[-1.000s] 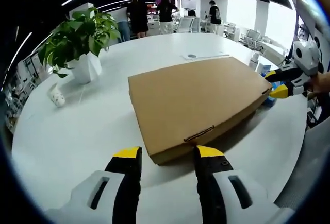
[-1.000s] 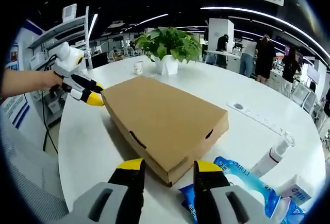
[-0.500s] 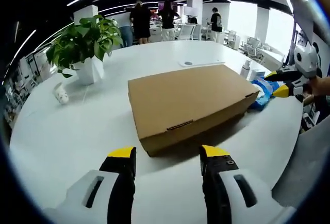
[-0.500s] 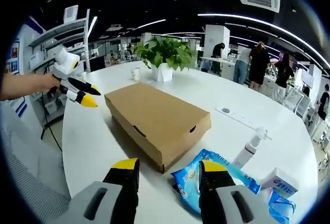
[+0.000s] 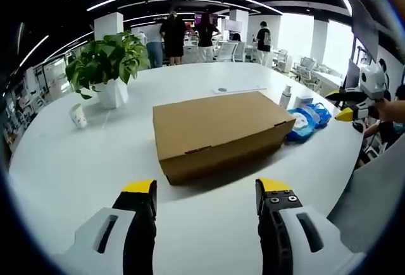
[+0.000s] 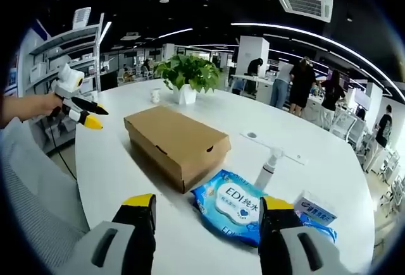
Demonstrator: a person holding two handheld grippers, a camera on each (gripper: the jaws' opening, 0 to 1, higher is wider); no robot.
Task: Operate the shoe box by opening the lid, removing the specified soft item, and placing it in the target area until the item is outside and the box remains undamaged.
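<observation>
Left gripper view: closed shoe box (image 5: 218, 133) at frame centre on white table (image 5: 76, 174), left gripper (image 5: 205, 189) below with jaws released, grasping nothing. Right gripper view: box (image 6: 174, 142) left of centre, blue wipes pack (image 6: 231, 205) touching its lower right corner, right gripper (image 6: 209, 202) spread wide, empty.

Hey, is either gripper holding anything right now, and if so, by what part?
Nothing is held. The left gripper and right gripper are both open, clear of the closed shoe box.

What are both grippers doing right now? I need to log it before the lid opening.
Left gripper: open, holding nothing, short of the shoe box.
Right gripper: open, holding nothing.
</observation>
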